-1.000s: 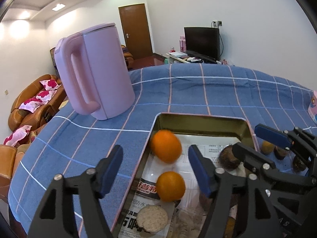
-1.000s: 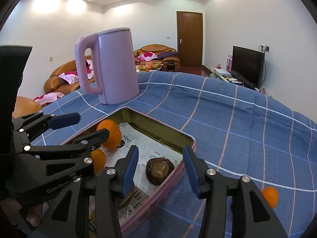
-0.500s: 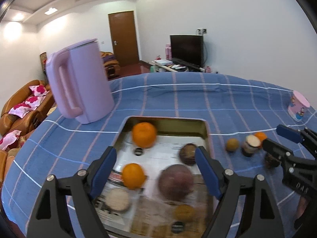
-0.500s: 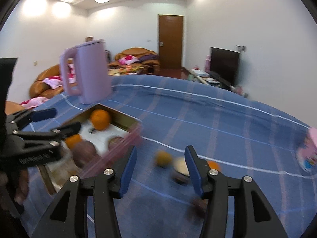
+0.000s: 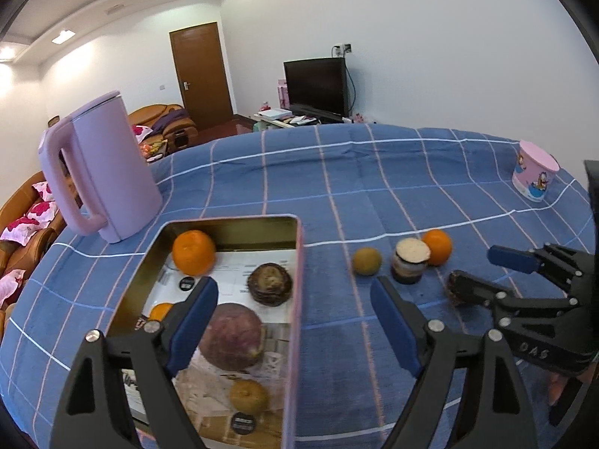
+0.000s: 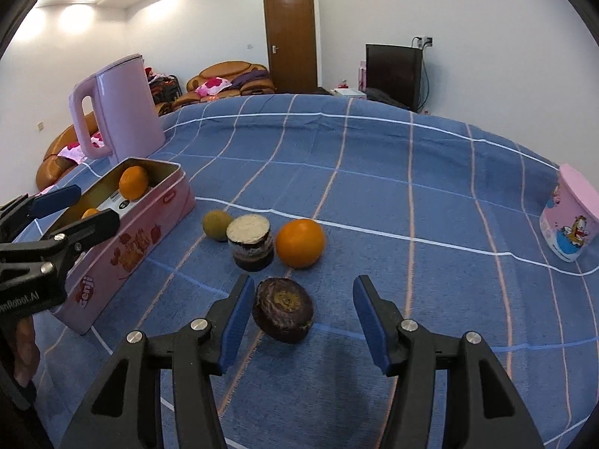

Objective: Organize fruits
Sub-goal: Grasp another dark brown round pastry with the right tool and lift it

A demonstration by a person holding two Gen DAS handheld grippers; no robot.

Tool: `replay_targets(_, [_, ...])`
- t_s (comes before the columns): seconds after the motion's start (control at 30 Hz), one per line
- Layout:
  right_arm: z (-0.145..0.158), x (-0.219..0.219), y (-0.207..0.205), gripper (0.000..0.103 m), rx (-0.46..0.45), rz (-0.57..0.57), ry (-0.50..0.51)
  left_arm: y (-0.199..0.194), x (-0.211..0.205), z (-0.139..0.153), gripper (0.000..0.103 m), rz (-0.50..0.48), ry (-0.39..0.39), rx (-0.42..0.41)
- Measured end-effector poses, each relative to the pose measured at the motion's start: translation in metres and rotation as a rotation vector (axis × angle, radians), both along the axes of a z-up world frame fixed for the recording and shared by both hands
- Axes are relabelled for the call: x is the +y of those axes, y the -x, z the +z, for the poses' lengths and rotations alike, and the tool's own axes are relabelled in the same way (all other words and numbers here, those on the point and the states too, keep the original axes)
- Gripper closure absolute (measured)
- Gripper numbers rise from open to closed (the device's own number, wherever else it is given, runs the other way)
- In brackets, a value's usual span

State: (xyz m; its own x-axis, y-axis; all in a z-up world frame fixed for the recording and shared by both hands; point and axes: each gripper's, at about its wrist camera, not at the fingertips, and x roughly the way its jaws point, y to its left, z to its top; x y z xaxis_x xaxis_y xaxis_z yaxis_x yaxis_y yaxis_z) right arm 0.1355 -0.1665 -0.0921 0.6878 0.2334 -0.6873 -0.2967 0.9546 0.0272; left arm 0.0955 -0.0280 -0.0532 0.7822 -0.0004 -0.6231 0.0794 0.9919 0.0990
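Note:
A pink tin (image 5: 296,262) holds an orange (image 5: 193,252), a smaller orange (image 5: 161,310), a dark wrinkled fruit (image 5: 269,284), a big purple fruit (image 5: 232,340) and a brownish fruit (image 5: 249,396). My left gripper (image 5: 294,288) hovers over the tin's right rim, its jaws opening with nothing between the pads. Right of the tin, a greenish fruit (image 6: 217,224), a cut dark fruit with a pale face (image 6: 251,243) and an orange (image 6: 299,243) lie on the cloth. My right gripper (image 6: 303,288) is open around another dark wrinkled fruit (image 6: 282,314), pads apart from it.
A tall lilac kettle (image 5: 101,172) stands behind the tin at the left. A pink cartoon cup (image 6: 571,220) sits at the far right of the blue checked tablecloth (image 6: 374,172). Sofas, a door and a television lie beyond the table.
Both views have swung right, from the tin toward the loose fruits. My left jaws have widened. My right gripper left the tin's corner and now frames the dark wrinkled fruit.

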Motion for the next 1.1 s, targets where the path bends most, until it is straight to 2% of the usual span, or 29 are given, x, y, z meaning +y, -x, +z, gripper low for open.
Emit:
replay_targets(0.4, [-0.017,0.006,-0.013,0.047,0.131,0.055,-0.014,-0.005,-0.009,-0.007,0.017,-0.007,-0.008,0.020])
replay_targets(0.43, [-0.017,0.006,-0.013,0.053,0.127,0.053,-0.001,-0.006,-0.009,-0.007,0.017,-0.007,-0.007,0.020])
replay_targets(0.47, [-0.016,0.007,-0.012,0.065,0.123,0.053,0.004,-0.007,-0.010,-0.007,0.017,-0.008,-0.007,0.020])
replay_targets(0.7, [0.002,-0.007,-0.010,0.065,0.029,-0.030,0.009,-0.016,-0.029,-0.008,0.017,-0.036,-0.003,0.034])
replay_targets(0.83, [0.014,-0.021,-0.016,0.065,-0.031,-0.127,0.066,-0.022,-0.046,-0.009,0.017,-0.064,-0.005,0.037])
replay_targets(0.93, [0.013,-0.033,-0.021,0.065,-0.037,-0.173,0.065,-0.030,-0.057,-0.014,0.019,-0.084,-0.003,0.061])
replay_targets(1.1, [0.009,-0.036,-0.022,0.065,-0.039,-0.187,0.060,-0.042,-0.068,-0.021,0.024,-0.109,0.003,0.092])
